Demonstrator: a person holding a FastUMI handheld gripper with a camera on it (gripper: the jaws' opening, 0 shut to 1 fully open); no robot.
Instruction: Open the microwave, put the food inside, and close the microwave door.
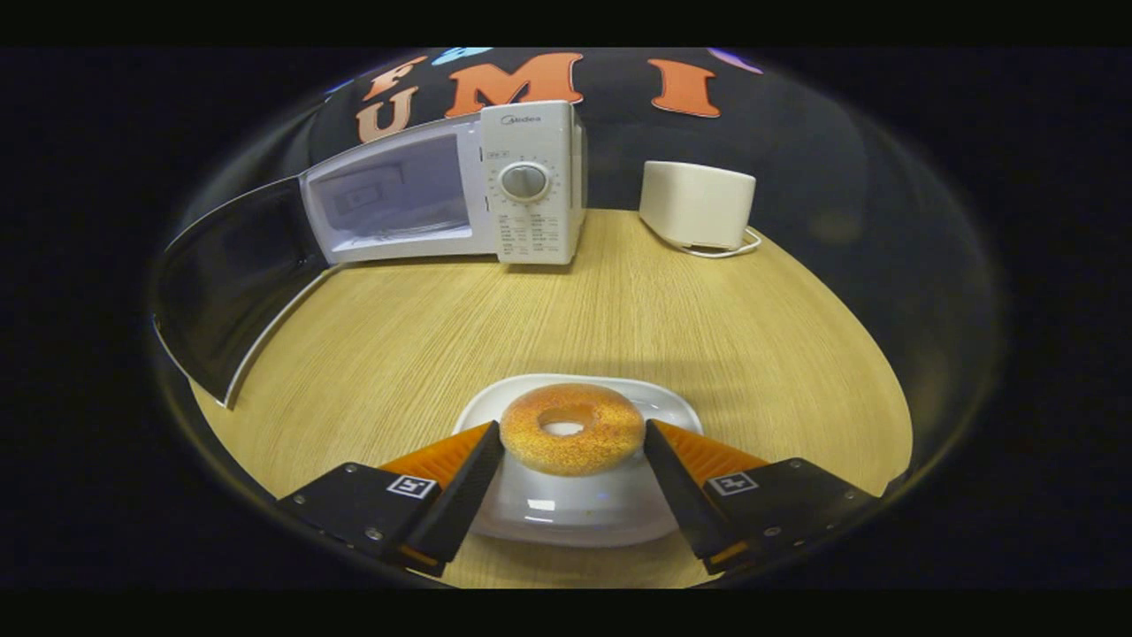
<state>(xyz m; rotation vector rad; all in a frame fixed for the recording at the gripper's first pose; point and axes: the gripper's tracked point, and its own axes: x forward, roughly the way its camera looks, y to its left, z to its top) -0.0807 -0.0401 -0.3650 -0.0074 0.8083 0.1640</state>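
Observation:
A sugared donut point(571, 429) lies on a white plate point(566, 513) on the wooden table, close in front of me. My gripper point(572, 428) is shut on the donut, one fingertip against each of its sides, and the donut still rests on the plate. The white microwave point(531, 181) stands at the far left of the table. Its dark door point(234, 283) is swung wide open to the left, showing the empty white cavity point(393, 199). A round dial sits on its control panel.
A cream box-shaped appliance point(697, 205) with a white cable stands at the back of the table, right of the microwave. Bare wooden tabletop point(548, 318) stretches between the plate and the microwave. Black cloth walls the booth behind.

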